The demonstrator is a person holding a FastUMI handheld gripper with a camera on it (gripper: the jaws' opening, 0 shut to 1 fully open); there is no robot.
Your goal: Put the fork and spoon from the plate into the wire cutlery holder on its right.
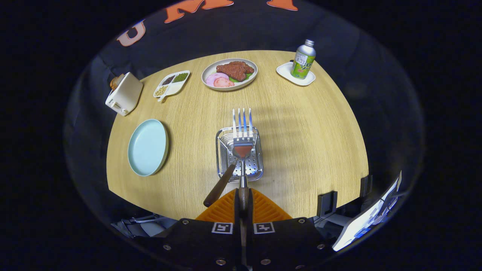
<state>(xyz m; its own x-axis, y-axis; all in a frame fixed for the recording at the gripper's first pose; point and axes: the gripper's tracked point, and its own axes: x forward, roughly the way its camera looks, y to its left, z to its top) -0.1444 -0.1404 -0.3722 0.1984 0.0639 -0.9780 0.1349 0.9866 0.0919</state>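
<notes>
My gripper [243, 195] is shut on the fork [243, 131], its orange fingers [263, 209] pressed on the dark handle. The fork points away from me, its tines reaching over the far rim of the wire cutlery holder [222, 145], which stands on the table just ahead of the fingers. A wooden-handled spoon [222, 182] leans in the holder, its handle sticking out over the near left corner. The light-blue plate [147, 146] lies left of the holder with nothing on it.
Beyond the holder lie a plate of meat and ham [229, 73], a divided dish of beans [172, 83] and a green bottle [303, 60] on a white saucer [286, 71]. A cream toaster [124, 94] sits at the far left edge. The wooden table [308, 135] is round.
</notes>
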